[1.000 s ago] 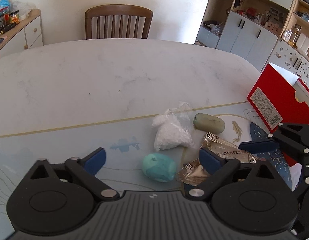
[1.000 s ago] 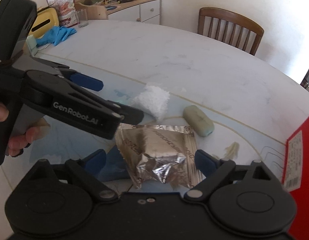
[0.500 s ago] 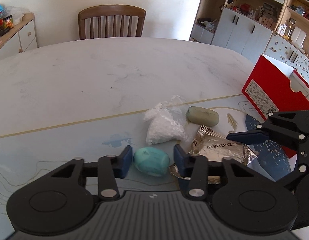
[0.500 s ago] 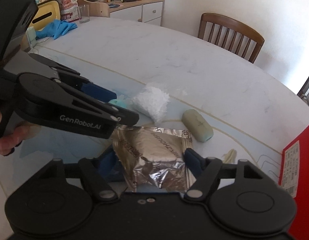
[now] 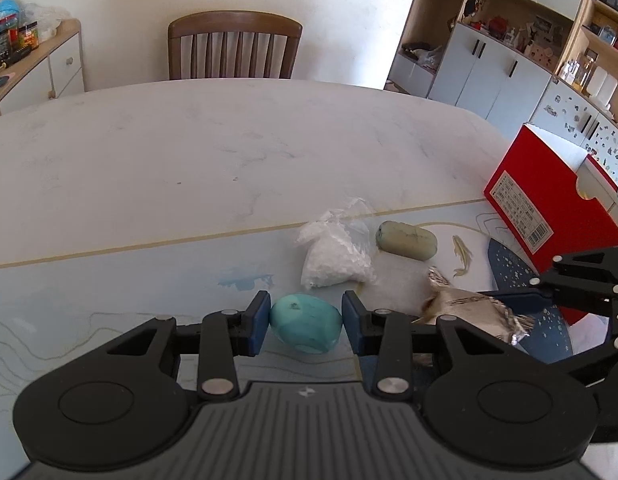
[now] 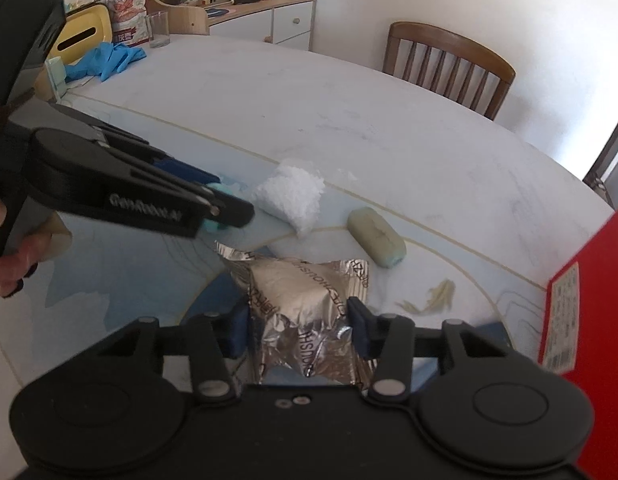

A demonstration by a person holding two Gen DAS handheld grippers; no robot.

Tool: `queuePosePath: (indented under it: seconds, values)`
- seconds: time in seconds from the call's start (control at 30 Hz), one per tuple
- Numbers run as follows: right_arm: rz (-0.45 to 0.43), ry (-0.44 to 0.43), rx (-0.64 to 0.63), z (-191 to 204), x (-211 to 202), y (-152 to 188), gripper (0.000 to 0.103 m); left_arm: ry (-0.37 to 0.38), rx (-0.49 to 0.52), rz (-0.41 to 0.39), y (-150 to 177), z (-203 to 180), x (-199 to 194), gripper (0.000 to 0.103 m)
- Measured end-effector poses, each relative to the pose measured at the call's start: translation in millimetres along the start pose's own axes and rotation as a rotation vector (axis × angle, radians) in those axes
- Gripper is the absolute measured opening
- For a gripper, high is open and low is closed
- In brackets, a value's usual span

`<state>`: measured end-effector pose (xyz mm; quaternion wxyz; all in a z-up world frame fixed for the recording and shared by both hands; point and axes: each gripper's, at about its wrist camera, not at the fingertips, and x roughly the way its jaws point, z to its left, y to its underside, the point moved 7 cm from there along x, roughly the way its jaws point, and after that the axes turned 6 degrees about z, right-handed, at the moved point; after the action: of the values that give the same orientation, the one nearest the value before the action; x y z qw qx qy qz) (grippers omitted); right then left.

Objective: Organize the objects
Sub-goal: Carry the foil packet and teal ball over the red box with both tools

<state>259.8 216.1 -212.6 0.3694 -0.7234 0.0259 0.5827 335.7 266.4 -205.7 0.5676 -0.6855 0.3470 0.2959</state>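
My left gripper (image 5: 305, 326) is shut on a turquoise soap-like lump (image 5: 305, 322), both blue pads touching its sides, and holds it just above the table. My right gripper (image 6: 297, 330) is shut on a crinkled silver foil packet (image 6: 309, 312), which it has lifted off the mat; the packet also shows in the left wrist view (image 5: 465, 310). A clear bag of white granules (image 5: 335, 256) and a grey-green bar (image 5: 407, 240) lie on the table just beyond. The left gripper also shows in the right wrist view (image 6: 219, 210).
An open red box (image 5: 549, 204) stands at the right on the table (image 5: 189, 152). A small pale dried fish (image 5: 463, 256) lies near it. A wooden chair (image 5: 233, 46) is at the far side. Blue gloves (image 6: 105, 60), a glass and a yellow box sit far left.
Both grippers closed from wide open: the left onto the turquoise lump, the right onto the foil packet. Both objects have lifted slightly off the mat.
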Motion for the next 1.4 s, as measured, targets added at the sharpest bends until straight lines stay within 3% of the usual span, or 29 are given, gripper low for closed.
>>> queuePosePath:
  seconds: [0.3, 0.53, 1.07, 1.4]
  values:
    - [0.005, -0.059, 0.157, -20.0, -35.3, 14.9, 0.046, 0.004, -0.01, -0.011, 1.3, -10.2, -24.3, 0.038]
    - [-0.018, -0.09, 0.252, -38.2, -74.3, 23.6, 0.046, 0.029, 0.004, -0.012, -3.1, -39.3, -44.2, 0.038]
    - [-0.072, -0.05, 0.322, -93.2, -153.1, 39.0, 0.046, 0.114, 0.138, -0.059, -35.7, -149.5, -80.5, 0.038]
    - [-0.125, -0.001, 0.354, -149.6, -183.4, 55.6, 0.046, 0.139, 0.23, -0.083, -57.8, -221.1, -78.0, 0.038]
